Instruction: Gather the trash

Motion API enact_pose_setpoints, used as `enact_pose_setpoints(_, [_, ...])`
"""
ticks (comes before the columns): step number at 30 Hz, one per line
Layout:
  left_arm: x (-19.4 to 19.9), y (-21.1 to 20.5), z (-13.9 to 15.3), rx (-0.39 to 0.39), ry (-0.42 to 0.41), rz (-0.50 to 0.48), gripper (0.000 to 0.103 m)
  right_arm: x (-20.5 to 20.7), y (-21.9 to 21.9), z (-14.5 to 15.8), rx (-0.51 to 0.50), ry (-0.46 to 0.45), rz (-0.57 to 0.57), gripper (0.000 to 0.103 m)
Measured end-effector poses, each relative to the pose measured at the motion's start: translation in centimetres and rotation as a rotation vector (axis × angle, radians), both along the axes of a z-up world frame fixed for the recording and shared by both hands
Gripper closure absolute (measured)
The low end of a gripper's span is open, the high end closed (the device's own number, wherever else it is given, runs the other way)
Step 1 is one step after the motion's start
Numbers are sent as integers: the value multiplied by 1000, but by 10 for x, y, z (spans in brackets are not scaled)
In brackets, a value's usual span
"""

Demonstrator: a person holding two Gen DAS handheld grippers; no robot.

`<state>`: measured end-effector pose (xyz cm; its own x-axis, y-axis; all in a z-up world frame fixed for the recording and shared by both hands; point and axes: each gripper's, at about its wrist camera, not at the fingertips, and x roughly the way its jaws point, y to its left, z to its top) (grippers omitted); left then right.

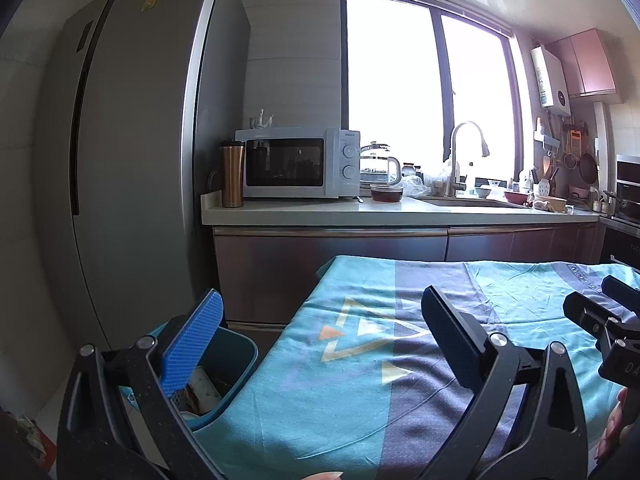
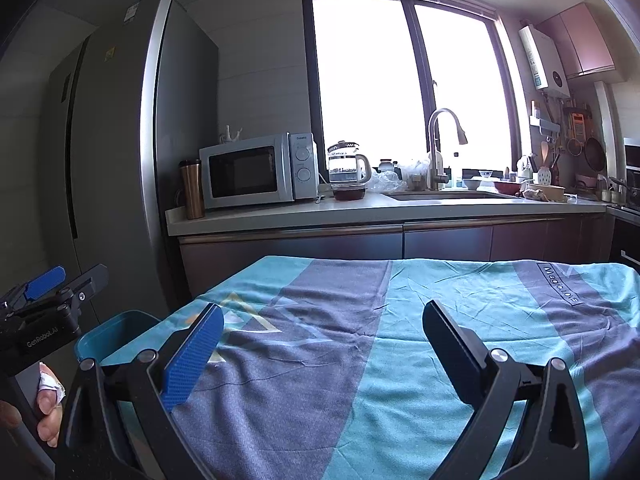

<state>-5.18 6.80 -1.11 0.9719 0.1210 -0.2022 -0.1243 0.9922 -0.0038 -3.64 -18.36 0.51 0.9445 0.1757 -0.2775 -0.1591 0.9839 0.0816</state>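
Note:
A teal trash bin [image 1: 236,364] stands on the floor at the table's left edge, with crumpled paper and wrappers [image 1: 202,388] inside; its rim [image 2: 116,330] also shows in the right wrist view. My left gripper [image 1: 320,312] is open above the table's left side, its left finger over the bin, and holds nothing. My right gripper [image 2: 324,320] is open over the middle of the tablecloth, also empty. Each gripper shows at the edge of the other's view: the right one [image 1: 600,308], the left one [image 2: 52,284]. No trash lies on the visible tablecloth.
A teal and grey tablecloth [image 2: 400,320] covers the table. Behind it runs a counter [image 1: 360,212] with a microwave [image 1: 296,162], a copper tumbler [image 1: 232,174], a kettle, a dark bowl and a sink. A tall grey fridge [image 1: 132,140] stands at the left.

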Motion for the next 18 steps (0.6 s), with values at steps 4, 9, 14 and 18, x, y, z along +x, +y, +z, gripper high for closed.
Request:
enact_pose_setpoints(4, [0,-3,0,8,-3,0,5,1,-1,0,2,-1,0,7])
enact_pose_setpoints(9, [0,-5,0,12,-3,-1,5,1,-1,-1,4,6,-6,7])
enact_pose_setpoints(14, [0,-5,0,11,-4,2,5,2,-1,-2,1,7,-11,7])
enact_pose_setpoints(18, [0,-5,0,11,-5,4,5,2,-1,-3,5,7,-14,7])
